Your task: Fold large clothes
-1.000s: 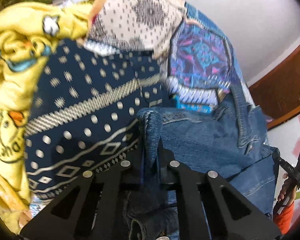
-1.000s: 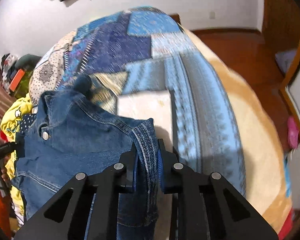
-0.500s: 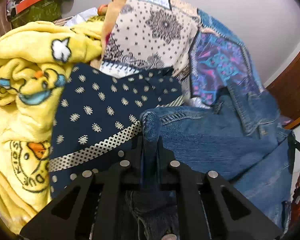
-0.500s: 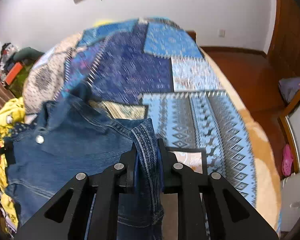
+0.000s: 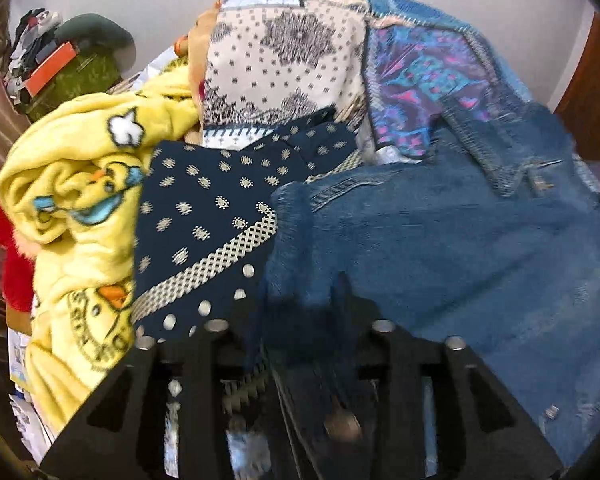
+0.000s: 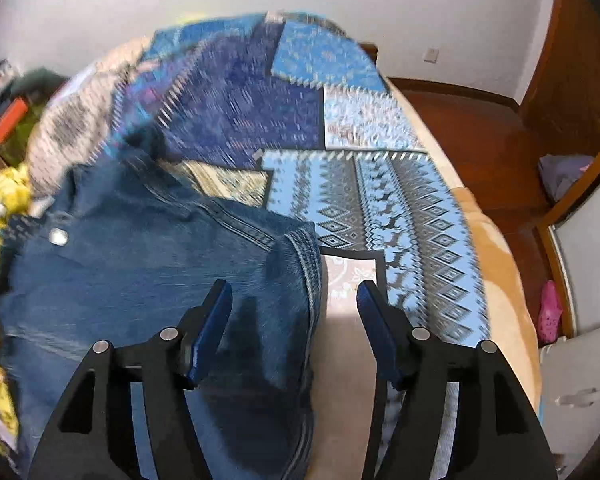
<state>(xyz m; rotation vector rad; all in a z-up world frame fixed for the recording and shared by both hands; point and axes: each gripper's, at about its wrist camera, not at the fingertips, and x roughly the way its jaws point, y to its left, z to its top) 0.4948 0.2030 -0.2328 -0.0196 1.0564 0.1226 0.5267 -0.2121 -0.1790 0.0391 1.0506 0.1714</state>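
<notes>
Both grippers over denim jacket (image 6: 140, 300) spread on patchwork quilt (image 6: 380, 208). Right gripper (image 6: 296, 312) jaws wide apart, gripping nothing. Left gripper (image 5: 296, 320) also spread, denim edge loose between fingers.

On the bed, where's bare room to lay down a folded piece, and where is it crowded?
Free: the patchwork quilt to the right of the denim jacket, out to the tan blanket edge, and the far blue patches. Crowded: left of the jacket, where the navy dotted cloth and yellow duck blanket pile together.
</notes>
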